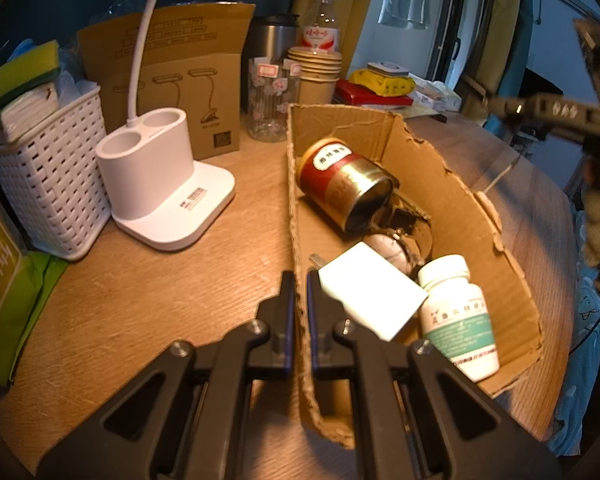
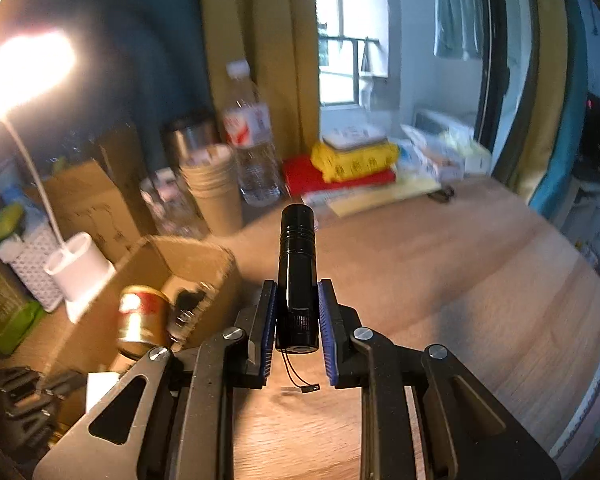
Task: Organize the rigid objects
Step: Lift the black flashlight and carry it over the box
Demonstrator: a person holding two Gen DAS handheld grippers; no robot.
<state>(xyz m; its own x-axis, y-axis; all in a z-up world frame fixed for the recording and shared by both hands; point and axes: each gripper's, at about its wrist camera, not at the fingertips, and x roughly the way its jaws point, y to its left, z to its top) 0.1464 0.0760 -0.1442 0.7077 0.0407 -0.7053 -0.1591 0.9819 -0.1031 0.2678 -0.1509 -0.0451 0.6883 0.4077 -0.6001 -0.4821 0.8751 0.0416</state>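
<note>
Your left tongs [image 1: 299, 280] are clamped shut on the near wall of the cardboard box [image 1: 452, 200], one blue pad on each side of the ragged, corrugated edge. The box is shallow and torn along its rim, with soft brown paper showing the fluting. Inside it a red and gold tin can [image 1: 346, 182] lies on its side with its open metal mouth toward you, a flat white block [image 1: 374, 292] leans against a white plastic pill bottle [image 1: 456, 316] with a ribbed cap and green label, and between them sits a shiny glass or metal thing too tangled in reflections to name. Your right tongs [image 2: 297, 300] grip a black torch [image 2: 296, 264], a smooth metal cylinder with ringed grooves near its far end and a thin cord dangling from its near end; the pads press its lower body and it hangs clear above the wooden table [image 2: 460, 280], to the right of the box. The table has a pale, fine grain. In the right wrist view everything behind the torch is smeared, so the cups and bottles at the back are only rough shapes. A white lamp base [image 1: 168, 196] stands left of the box, its neck cut off at the top, beside a woven plastic basket [image 1: 52, 188].
</note>
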